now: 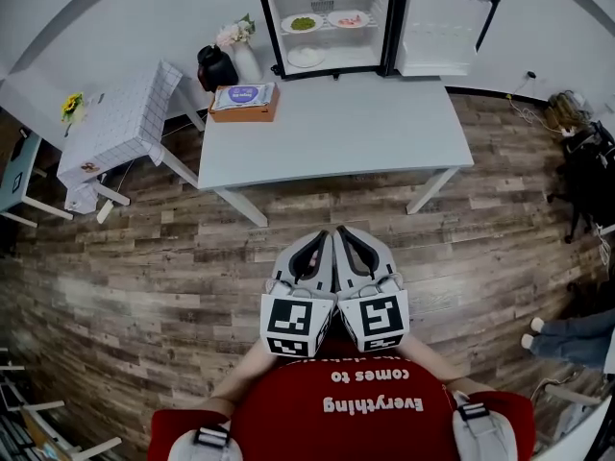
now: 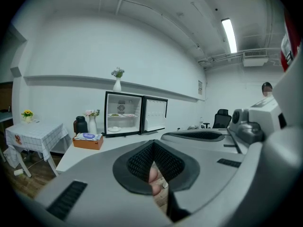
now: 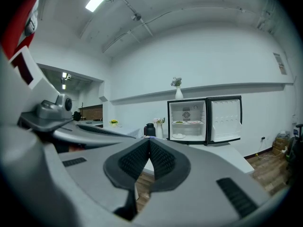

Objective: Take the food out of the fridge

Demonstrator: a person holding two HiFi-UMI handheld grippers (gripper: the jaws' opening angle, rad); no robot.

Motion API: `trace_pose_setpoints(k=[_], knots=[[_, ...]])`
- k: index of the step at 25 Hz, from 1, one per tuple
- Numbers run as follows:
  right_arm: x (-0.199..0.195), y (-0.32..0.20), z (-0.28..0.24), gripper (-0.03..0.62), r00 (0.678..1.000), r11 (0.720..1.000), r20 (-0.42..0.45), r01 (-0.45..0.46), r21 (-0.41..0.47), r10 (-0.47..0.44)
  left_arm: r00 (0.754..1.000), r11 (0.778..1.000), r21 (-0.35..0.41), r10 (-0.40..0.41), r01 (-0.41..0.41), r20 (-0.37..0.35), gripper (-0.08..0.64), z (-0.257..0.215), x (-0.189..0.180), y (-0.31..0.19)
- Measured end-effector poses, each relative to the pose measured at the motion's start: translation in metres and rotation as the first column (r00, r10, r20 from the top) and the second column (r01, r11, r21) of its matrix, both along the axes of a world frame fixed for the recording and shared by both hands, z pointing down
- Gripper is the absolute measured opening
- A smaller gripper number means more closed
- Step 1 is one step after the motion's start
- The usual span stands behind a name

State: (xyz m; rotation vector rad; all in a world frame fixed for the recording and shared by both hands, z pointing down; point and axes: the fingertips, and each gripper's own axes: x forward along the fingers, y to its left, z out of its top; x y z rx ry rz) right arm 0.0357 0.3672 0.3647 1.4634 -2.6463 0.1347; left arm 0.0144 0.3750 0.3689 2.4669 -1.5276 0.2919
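A small black fridge (image 1: 327, 22) stands at the back of the grey table (image 1: 336, 128) with its door (image 1: 442, 27) swung open to the right. On its upper shelf are a plate of green food (image 1: 303, 24) and a plate of pink food (image 1: 348, 18). A white plate (image 1: 306, 57) sits on the shelf below. My left gripper (image 1: 322, 236) and right gripper (image 1: 344, 232) are side by side close to my chest, well short of the table. Both are shut with nothing in them. The fridge (image 2: 124, 112) shows far off in the left gripper view and likewise the fridge (image 3: 187, 122) in the right gripper view.
An orange tissue box (image 1: 244, 101), a black jug (image 1: 216, 67) and a vase of flowers (image 1: 240, 51) stand at the table's back left. A small table with a checked cloth (image 1: 120, 118) is further left. Wooden floor lies between me and the table. A black chair (image 1: 586, 161) is at the right.
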Motion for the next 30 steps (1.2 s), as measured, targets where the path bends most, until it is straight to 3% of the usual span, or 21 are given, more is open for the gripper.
trace_pose_setpoints(k=[4, 11, 20, 30], knots=[[0.003, -0.032, 0.006, 0.014, 1.0, 1.0, 0.026, -0.013, -0.024, 0.014, 0.999, 1.0, -0.02, 0.016, -0.017, -0.035, 0.0, 0.005, 0.003, -0.032], [-0.002, -0.121, 0.003, 0.014, 0.998, 0.998, -0.011, -0.059, -0.002, 0.059, 0.997, 0.998, 0.011, 0.066, -0.066, -0.032, 0.0, 0.003, -0.002, -0.123], [-0.04, -0.243, -0.021, 0.014, 0.997, 0.997, -0.034, -0.062, 0.044, 0.064, 0.997, 0.994, 0.071, 0.08, -0.079, -0.009, 0.0, -0.02, -0.039, -0.247], [-0.057, -0.325, -0.004, 0.014, 0.994, 0.998, -0.088, -0.061, -0.009, 0.06, 0.993, 0.993, 0.024, 0.115, -0.115, -0.015, 0.0, -0.001, -0.055, -0.329]])
